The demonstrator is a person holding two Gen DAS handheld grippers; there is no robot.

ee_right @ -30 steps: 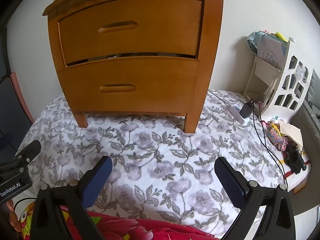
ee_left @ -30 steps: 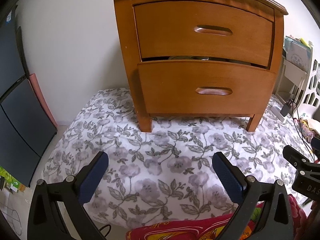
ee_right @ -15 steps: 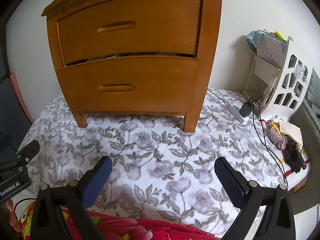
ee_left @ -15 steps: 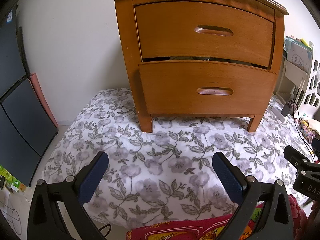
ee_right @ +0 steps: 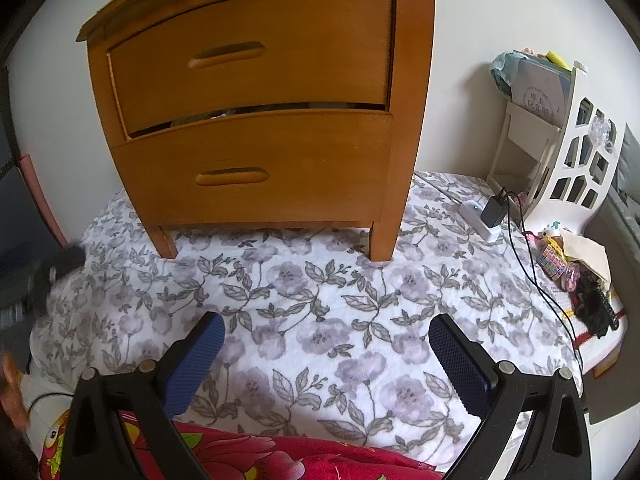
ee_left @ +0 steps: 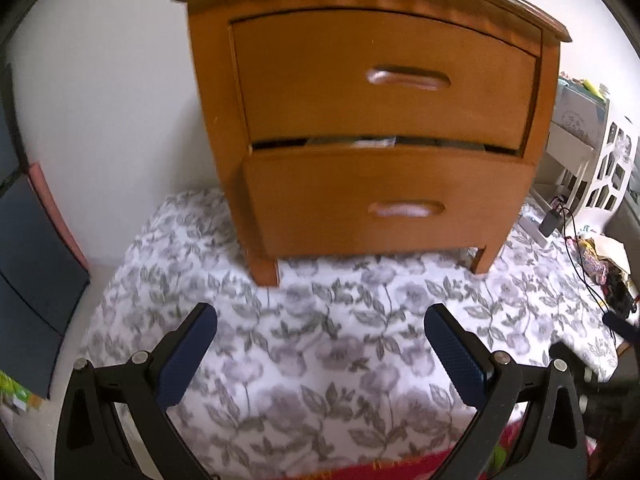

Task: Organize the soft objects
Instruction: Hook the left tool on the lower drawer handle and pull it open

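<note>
We are holding both the left gripper [ee_left: 320, 322] and right gripper [ee_right: 326, 332] spread wide, empty; the lower drawer [ee_left: 384, 204] at twelve o'clock risks jamming on stuffed contents.

Ahead of you the wooden nightstand [ee_right: 256, 120] stands on the floral blanket [ee_right: 320, 320] and blocks its far edge. Between your fingers and its legs the blanket lies bare. Toward the blanket's right edge, a power strip [ee_right: 478, 220], its black cable [ee_right: 532, 272] and a white rack [ee_right: 568, 140] crowd your path.
</note>
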